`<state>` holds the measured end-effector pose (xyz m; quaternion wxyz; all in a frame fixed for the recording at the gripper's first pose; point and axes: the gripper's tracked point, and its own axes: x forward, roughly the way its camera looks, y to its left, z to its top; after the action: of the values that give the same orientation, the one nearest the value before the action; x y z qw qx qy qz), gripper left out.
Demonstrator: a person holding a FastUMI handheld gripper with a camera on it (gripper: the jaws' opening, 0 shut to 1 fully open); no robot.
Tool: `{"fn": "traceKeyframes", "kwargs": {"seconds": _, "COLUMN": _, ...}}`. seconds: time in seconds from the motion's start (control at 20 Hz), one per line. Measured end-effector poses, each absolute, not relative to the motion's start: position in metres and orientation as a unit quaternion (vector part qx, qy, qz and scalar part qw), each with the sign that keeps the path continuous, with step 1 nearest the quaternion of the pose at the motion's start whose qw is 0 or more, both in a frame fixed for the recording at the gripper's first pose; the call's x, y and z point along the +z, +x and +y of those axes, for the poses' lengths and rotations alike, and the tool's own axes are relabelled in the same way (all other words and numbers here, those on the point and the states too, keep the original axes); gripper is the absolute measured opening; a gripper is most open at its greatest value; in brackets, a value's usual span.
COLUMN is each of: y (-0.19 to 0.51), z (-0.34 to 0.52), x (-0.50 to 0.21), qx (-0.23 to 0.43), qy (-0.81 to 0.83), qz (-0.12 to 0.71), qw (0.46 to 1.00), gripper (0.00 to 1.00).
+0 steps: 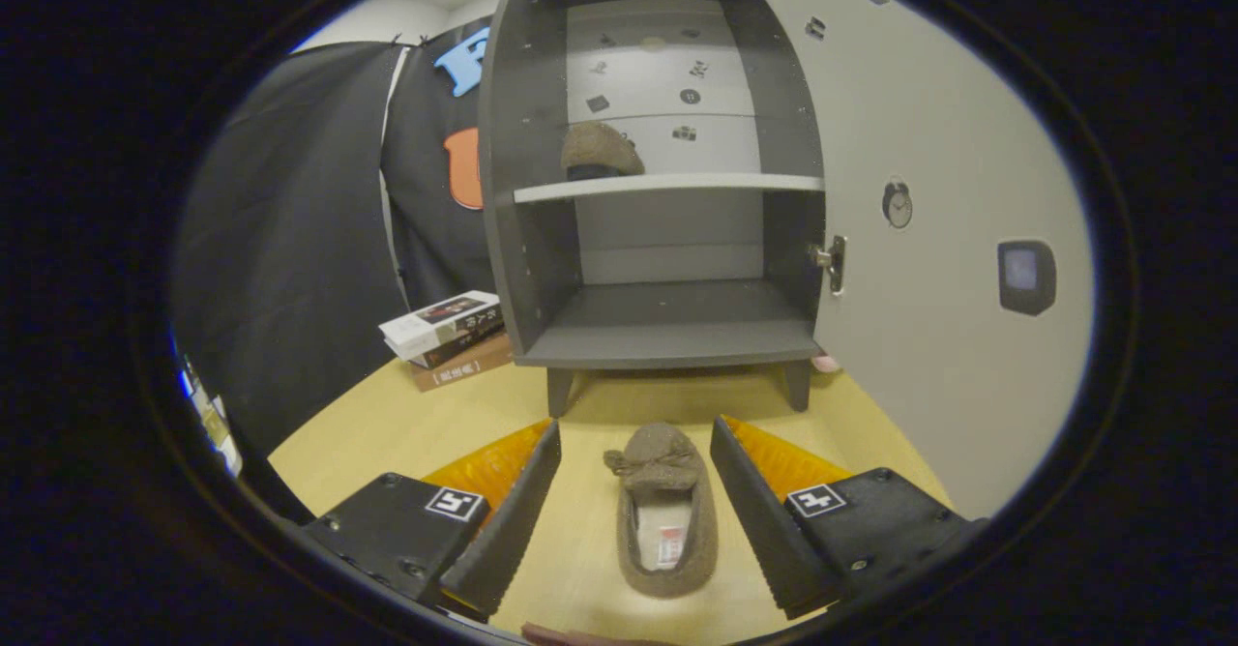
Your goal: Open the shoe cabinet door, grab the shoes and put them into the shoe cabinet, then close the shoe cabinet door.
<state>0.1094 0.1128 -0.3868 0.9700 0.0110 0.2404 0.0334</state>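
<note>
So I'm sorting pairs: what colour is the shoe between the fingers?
Brown-grey, with a bow; the shoe lies between the open fingers in the gripper view.

The tongs point(635, 511) are built from two black blocks, each marked on top with a small white square tag bearing a black pattern. Dark screws are set into the block faces. Two long black fingers point(513, 520) with ribbed inner faces are carried forward — translucent orange panels are fitted behind them.

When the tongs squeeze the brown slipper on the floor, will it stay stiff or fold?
The slipper, lying between the open tongs, looks fuzzy and soft, so its sides probably cave in. It seems light. Its flat sole makes rolling unlikely.
</note>
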Motion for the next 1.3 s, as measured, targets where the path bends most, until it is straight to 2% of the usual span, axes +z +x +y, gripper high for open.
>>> {"fn": "traceKeyframes", "kwargs": {"seconds": 0.3, "y": 0.111, "z": 0.122, "x": -0.462, "qx": 0.030, "qy": -0.017, "qz": 0.296, "qw": 0.955, "gripper": 0.93}}
{"fn": "traceKeyframes", "kwargs": {"seconds": 0.35, "y": 0.111, "z": 0.121, "x": -0.478, "qx": 0.026, "qy": -0.026, "qz": 0.311, "qw": 0.950, "gripper": 0.89}}
{"fn": "traceKeyframes", "kwargs": {"seconds": 0.6, "y": 0.123, "z": 0.120, "x": -0.511, "qx": 0.020, "qy": -0.031, "qz": 0.347, "qw": 0.937, "gripper": 0.78}}
{"fn": "traceKeyframes", "kwargs": {"seconds": 0.7, "y": 0.127, "z": 0.115, "x": -0.517, "qx": 0.013, "qy": -0.013, "qz": 0.353, "qw": 0.936, "gripper": 0.66}}
{"fn": "traceKeyframes", "kwargs": {"seconds": 0.85, "y": 0.127, "z": 0.113, "x": -0.515, "qx": 0.025, "qy": 0.051, "qz": 0.346, "qw": 0.936, "gripper": 0.28}}
{"fn": "traceKeyframes", "kwargs": {"seconds": 0.95, "y": 0.125, "z": 0.110, "x": -0.511, "qx": 0.033, "qy": 0.082, "qz": 0.348, "qw": 0.933, "gripper": 0.15}}
{"fn": "traceKeyframes", "kwargs": {"seconds": 1.3, "y": 0.117, "z": 0.101, "x": -0.505, "qx": 0.054, "qy": 0.074, "qz": 0.349, "qw": 0.933, "gripper": 0.08}}
